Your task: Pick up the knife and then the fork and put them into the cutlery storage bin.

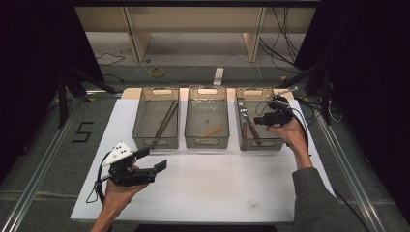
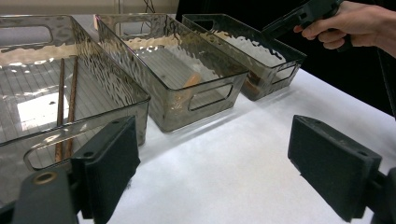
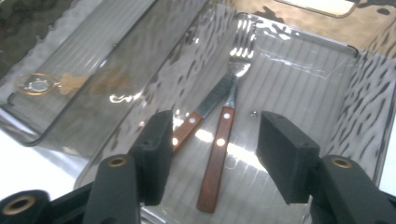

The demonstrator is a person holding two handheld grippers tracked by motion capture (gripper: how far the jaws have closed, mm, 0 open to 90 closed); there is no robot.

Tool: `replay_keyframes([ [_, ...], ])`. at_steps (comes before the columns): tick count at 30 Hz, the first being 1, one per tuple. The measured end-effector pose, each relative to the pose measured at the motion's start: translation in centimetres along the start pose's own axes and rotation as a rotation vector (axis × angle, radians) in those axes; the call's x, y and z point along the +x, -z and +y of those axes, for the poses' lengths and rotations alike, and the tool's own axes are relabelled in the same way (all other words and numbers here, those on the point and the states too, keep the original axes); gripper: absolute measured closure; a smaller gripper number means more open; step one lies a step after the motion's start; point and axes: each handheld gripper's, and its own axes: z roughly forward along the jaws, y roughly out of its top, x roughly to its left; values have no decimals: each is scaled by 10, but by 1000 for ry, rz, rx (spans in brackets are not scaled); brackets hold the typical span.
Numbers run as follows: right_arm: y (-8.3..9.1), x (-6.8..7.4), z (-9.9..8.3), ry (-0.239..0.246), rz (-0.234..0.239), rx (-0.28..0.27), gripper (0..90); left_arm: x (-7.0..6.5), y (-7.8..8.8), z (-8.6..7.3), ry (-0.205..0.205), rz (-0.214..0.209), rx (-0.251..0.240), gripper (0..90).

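Observation:
Three clear plastic bins stand in a row on the white board (image 1: 203, 183). The right bin (image 1: 261, 147) holds a wooden-handled fork (image 3: 218, 154) and a wooden-handled knife (image 3: 189, 127), both lying flat on its floor. My right gripper (image 1: 256, 119) hangs over that bin, open, with its jaws either side of the handles and well above them (image 3: 212, 154). My left gripper (image 1: 153, 159) is held over the bare board at the near left, open with nothing between its jaws (image 2: 219, 168). The right hand and its gripper (image 2: 303, 14) show far off in the left gripper view.
The left bin (image 1: 137, 116) holds two dark chopsticks (image 1: 164, 123) (image 2: 60, 102). A small pale wooden piece (image 1: 212, 131) (image 2: 191, 80) lies in the middle bin (image 1: 187, 116). Cables and table legs lie beyond the board's far edge.

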Motion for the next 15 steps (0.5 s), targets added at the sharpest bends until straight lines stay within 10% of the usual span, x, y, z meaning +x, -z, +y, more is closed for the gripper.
replay_keyframes([
  [15,27,37,-10,63,88,-107,356,0,0,0,10,-9,-1,155],
])
